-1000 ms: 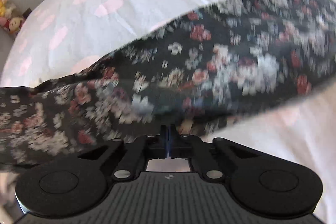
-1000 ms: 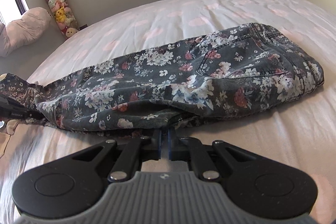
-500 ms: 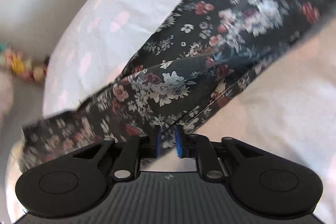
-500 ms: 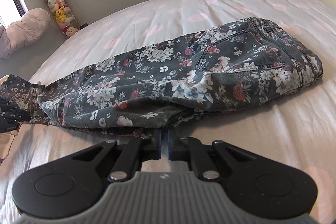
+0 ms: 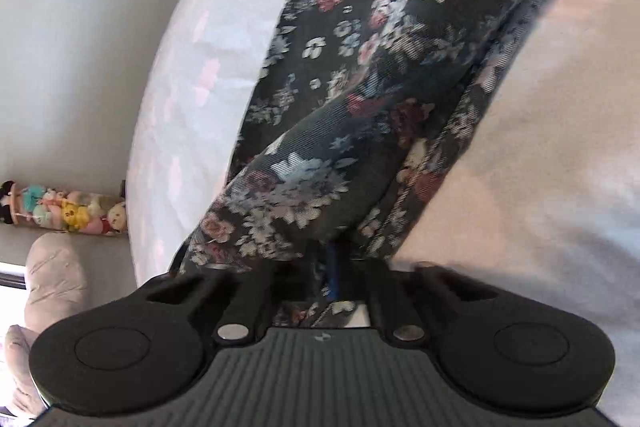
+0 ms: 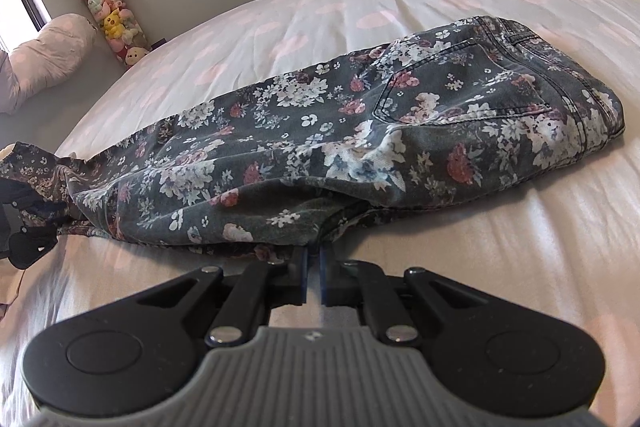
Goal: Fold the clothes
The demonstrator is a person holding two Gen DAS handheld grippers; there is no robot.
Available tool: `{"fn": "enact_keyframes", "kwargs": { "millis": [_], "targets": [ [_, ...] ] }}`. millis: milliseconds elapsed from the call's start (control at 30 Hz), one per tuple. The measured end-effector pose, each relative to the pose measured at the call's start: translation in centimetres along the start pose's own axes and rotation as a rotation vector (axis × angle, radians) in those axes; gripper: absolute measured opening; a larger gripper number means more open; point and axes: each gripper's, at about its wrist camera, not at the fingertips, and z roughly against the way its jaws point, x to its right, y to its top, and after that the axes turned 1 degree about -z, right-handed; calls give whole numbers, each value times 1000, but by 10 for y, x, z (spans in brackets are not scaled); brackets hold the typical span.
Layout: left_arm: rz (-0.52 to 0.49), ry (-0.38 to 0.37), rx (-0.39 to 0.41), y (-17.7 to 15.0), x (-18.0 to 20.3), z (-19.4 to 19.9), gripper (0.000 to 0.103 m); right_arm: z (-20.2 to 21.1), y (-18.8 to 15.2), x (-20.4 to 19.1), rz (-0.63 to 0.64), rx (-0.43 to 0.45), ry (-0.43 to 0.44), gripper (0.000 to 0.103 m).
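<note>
Dark floral jeans (image 6: 360,147) lie across the bed, waist and back pocket to the right, legs running left. My right gripper (image 6: 314,259) sits at the near edge of the jeans at mid-length, jaws almost together, with the fabric's edge pinched at the tips. My left gripper (image 5: 320,267) is shut on the leg end of the jeans (image 5: 320,195), and cloth shows between its fingers. The right wrist view shows the left gripper (image 6: 32,223) at the far left, with the leg end bunched in it.
The bed sheet (image 6: 320,19) is white with pink blotches and slightly wrinkled. A tube of plush toys (image 6: 108,11) stands against the wall at the bed's far left corner. A pale pillow (image 6: 48,63) lies left of it.
The left gripper has rolled hard to one side while holding the leg end, so its view has turned. The right gripper has hardly moved.
</note>
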Motion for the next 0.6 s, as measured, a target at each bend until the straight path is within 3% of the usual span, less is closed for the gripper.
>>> {"fn": "enact_keyframes", "kwargs": {
  "millis": [133, 333, 500, 567, 600],
  "targets": [
    [13, -12, 7, -8, -13, 12, 0, 13, 2, -1, 9, 48, -6, 6],
    [-4, -70, -13, -21, -7, 10, 0, 3, -1, 0, 12, -20, -24, 6],
    [116, -94, -38, -18, -10, -2, 1, -5, -4, 3, 6, -78, -26, 6],
    [189, -114, -35, -24, -19, 4, 9, -4, -4, 3, -2, -78, -12, 8],
    [235, -127, -39, -32, -25, 8, 20, -3, -3, 2, 1, -76, -4, 13]
  ]
}}
